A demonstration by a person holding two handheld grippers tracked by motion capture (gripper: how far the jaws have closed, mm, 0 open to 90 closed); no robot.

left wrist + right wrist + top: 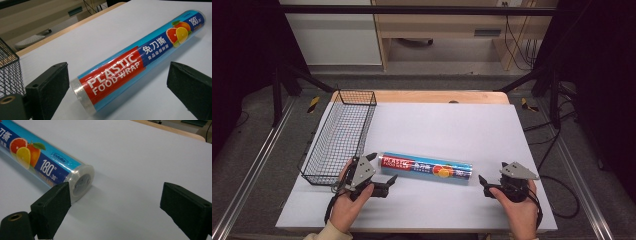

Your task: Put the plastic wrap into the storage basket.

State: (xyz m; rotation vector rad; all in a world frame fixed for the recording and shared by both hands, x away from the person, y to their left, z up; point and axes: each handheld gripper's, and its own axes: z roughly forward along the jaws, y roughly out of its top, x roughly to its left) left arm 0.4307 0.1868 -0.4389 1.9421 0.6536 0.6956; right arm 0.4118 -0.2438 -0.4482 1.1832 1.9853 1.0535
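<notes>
A roll of plastic food wrap [426,168] is seen lying flat on the white table [452,125], its length running from nine o'clock to three o'clock, with a wire basket [339,135] set at about ten o'clock from it. The left gripper [384,181] is held with its jaws spread wide at the roll's nine o'clock end, which is seen between them and untouched. The right gripper [484,186] is held wide and empty just off the roll's three o'clock end, toward five o'clock.
</notes>
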